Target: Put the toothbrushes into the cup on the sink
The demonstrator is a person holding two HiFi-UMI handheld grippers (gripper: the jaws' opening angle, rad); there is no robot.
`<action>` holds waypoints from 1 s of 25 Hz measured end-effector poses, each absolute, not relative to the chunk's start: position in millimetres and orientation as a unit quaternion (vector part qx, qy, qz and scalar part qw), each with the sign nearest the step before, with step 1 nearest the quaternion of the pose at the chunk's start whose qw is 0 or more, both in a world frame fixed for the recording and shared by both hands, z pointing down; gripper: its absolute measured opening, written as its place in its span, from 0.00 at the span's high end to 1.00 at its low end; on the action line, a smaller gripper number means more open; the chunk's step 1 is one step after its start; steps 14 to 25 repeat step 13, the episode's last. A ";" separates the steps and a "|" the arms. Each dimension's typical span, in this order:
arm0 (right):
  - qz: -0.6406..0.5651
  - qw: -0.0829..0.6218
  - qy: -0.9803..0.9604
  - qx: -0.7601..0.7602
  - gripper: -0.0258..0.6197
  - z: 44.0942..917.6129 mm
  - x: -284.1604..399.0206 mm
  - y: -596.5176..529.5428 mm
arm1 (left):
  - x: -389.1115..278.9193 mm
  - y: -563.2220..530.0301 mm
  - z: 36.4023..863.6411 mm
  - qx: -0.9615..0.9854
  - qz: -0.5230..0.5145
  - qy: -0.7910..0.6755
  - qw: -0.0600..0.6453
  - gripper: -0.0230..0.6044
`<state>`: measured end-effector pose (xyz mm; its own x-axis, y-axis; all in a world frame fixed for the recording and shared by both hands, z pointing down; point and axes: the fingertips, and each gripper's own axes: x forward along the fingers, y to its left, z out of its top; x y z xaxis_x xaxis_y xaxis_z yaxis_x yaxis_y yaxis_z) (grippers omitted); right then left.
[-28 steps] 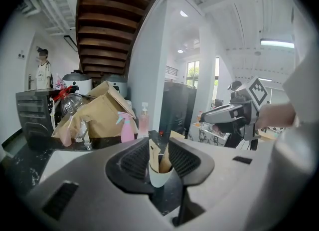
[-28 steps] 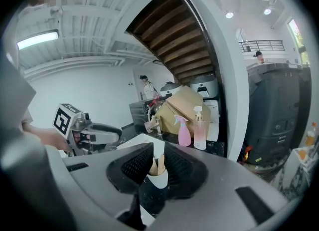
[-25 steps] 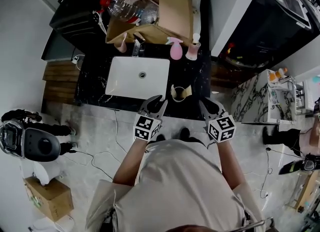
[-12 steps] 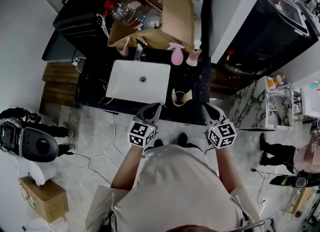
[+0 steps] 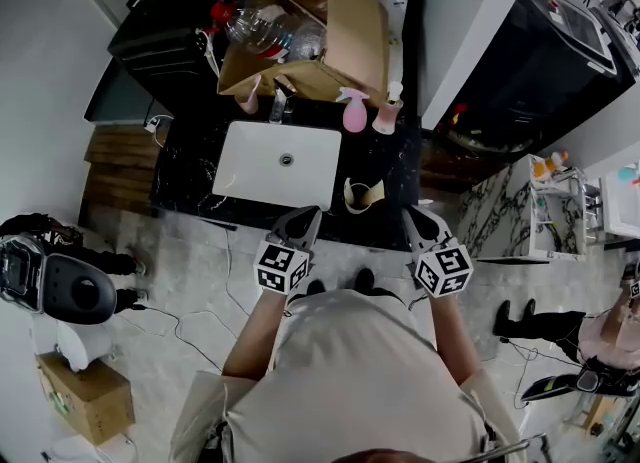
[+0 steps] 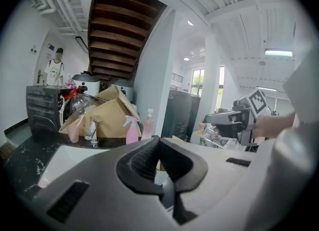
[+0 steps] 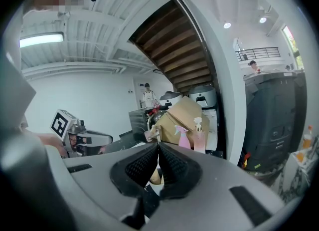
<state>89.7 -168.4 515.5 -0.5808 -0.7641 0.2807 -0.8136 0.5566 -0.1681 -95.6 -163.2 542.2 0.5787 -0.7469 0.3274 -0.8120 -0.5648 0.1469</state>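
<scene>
A tan cup (image 5: 362, 192) stands on the black counter just right of the white sink (image 5: 250, 163). No toothbrush shows clearly in any view. My left gripper (image 5: 307, 213) hangs over the counter's front edge, below the basin's right corner, jaws shut and empty. My right gripper (image 5: 411, 215) hovers at the same edge, right of the cup, also shut with nothing held. In the left gripper view the shut left gripper (image 6: 159, 141) hides most of the cup (image 6: 160, 165). In the right gripper view the shut right gripper (image 7: 157, 148) covers the cup (image 7: 155, 176) too.
Behind the sink stand a faucet (image 5: 277, 101), a pink spray bottle (image 5: 354, 111) and a pink pump bottle (image 5: 386, 111). An open cardboard box (image 5: 345, 26) with plastic bottles fills the back. A white pillar (image 5: 465, 21) rises at the right. Cables lie on the floor.
Both grippers have drawn back a little from the counter toward the person's body, and their jaws have closed. Nothing was picked up.
</scene>
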 end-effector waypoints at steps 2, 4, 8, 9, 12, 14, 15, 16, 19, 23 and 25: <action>0.139 0.086 -0.879 0.449 0.91 513.6 89.6 -168.0 | -95.4 -162.9 540.7 0.878 0.114 -0.444 0.141 0.95; 0.137 0.086 -0.879 0.448 0.91 512.3 89.5 -167.0 | -94.8 -162.1 540.0 0.878 0.113 -0.444 0.140 0.95; 0.134 0.081 -0.883 0.442 0.91 510.0 87.2 -164.5 | -95.7 -161.7 540.1 0.875 0.109 -0.449 0.143 0.95; 0.134 0.078 -0.885 0.440 0.91 509.4 86.6 -164.3 | -96.3 -162.1 540.6 0.874 0.109 -0.451 0.144 0.95; 0.135 0.072 -0.887 0.437 0.91 509.2 85.4 -164.9 | -97.0 -163.7 542.1 0.872 0.105 -0.454 0.149 0.95; 0.135 0.071 -0.887 0.436 0.91 509.2 85.1 -165.1 | -97.1 -164.1 542.5 0.872 0.103 -0.455 0.151 0.95; 0.135 0.071 -0.887 0.436 0.91 509.2 85.1 -165.1 | -97.1 -164.1 542.5 0.872 0.103 -0.455 0.151 0.95; 0.135 0.071 -0.887 0.436 0.91 509.2 85.1 -165.1 | -97.1 -164.1 542.5 0.872 0.103 -0.455 0.151 0.95; 0.135 0.071 -0.887 0.436 0.91 509.2 85.1 -165.1 | -97.1 -164.1 542.5 0.872 0.103 -0.455 0.151 0.95; 0.135 0.071 -0.887 0.436 0.91 509.2 85.1 -165.1 | -97.1 -164.1 542.5 0.872 0.103 -0.455 0.151 0.95; 0.135 0.071 -0.887 0.436 0.91 509.2 85.1 -165.1 | -97.1 -164.1 542.5 0.872 0.103 -0.455 0.151 0.95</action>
